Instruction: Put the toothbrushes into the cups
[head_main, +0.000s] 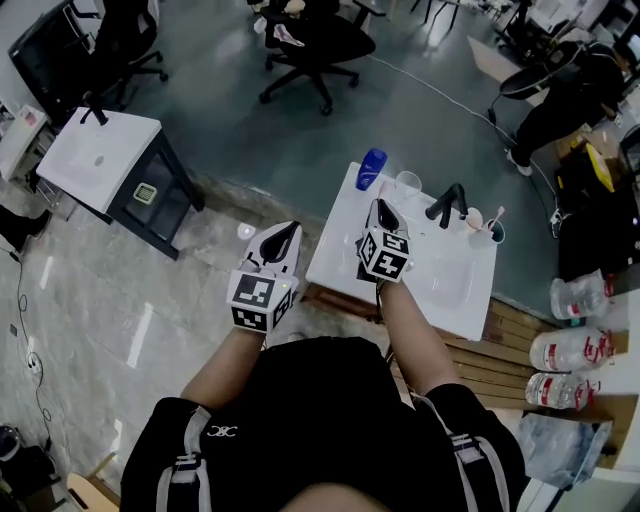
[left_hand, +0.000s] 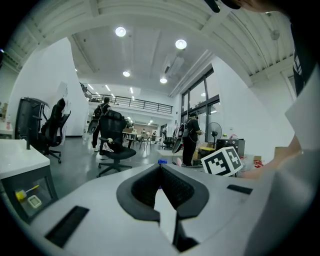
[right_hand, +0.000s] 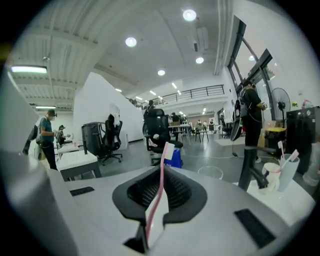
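Right gripper (head_main: 381, 207) is clenching a pink toothbrush (right_hand: 156, 192) over the white washstand (head_main: 338, 262) at one o'clock; left gripper (head_main: 288, 230), pinched shut and empty, is hanging over grey tiles (head_main: 120, 330).

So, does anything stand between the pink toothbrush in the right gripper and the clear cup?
Nothing visible does. The right gripper holds the pink toothbrush just short of the clear cup; the black faucet stands off to its right, the blue cup to its left.
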